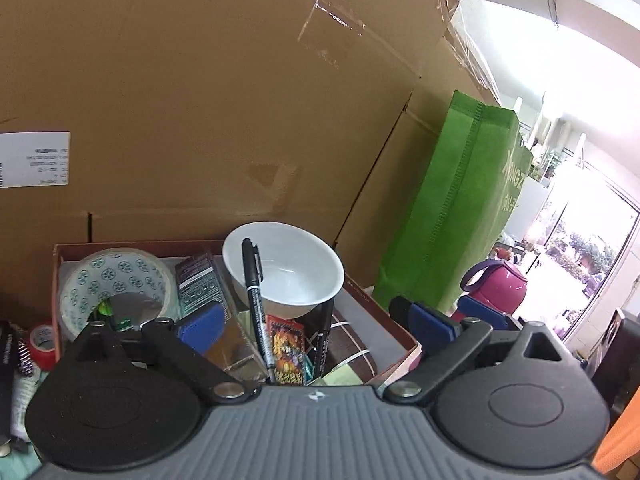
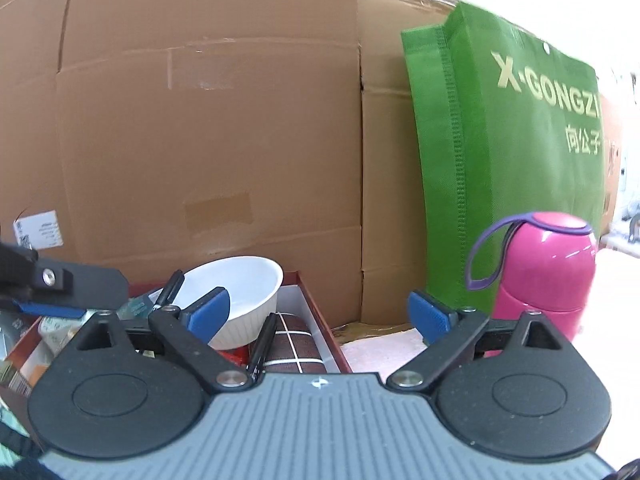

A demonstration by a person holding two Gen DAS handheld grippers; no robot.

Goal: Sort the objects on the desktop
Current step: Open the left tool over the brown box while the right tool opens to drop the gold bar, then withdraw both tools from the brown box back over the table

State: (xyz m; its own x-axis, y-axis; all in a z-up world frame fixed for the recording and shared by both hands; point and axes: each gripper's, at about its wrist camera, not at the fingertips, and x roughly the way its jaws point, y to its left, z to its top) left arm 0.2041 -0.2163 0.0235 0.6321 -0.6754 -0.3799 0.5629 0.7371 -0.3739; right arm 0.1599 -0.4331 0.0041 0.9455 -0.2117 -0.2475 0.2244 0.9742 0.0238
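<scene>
A red-brown box [image 1: 362, 294] holds a white bowl [image 1: 292, 272], a roll of patterned tape [image 1: 116, 280], a black marker [image 1: 256, 300] leaning on the bowl, a colourful card pack [image 1: 286, 350] and a brown checked case [image 1: 352, 350]. My left gripper [image 1: 316, 326] is open and empty, low over the box. My right gripper [image 2: 320, 316] is open and empty above the box's right wall [image 2: 320, 332], with the bowl [image 2: 244, 296] at its left finger. The left gripper's finger shows in the right wrist view [image 2: 76, 284].
Tall cardboard boxes [image 1: 220, 100] stand close behind. A green fabric bag [image 2: 512, 140] leans at the right, with a pink flask [image 2: 544, 272] in front of it. A small red tape roll [image 1: 42, 344] and tubes lie left of the box.
</scene>
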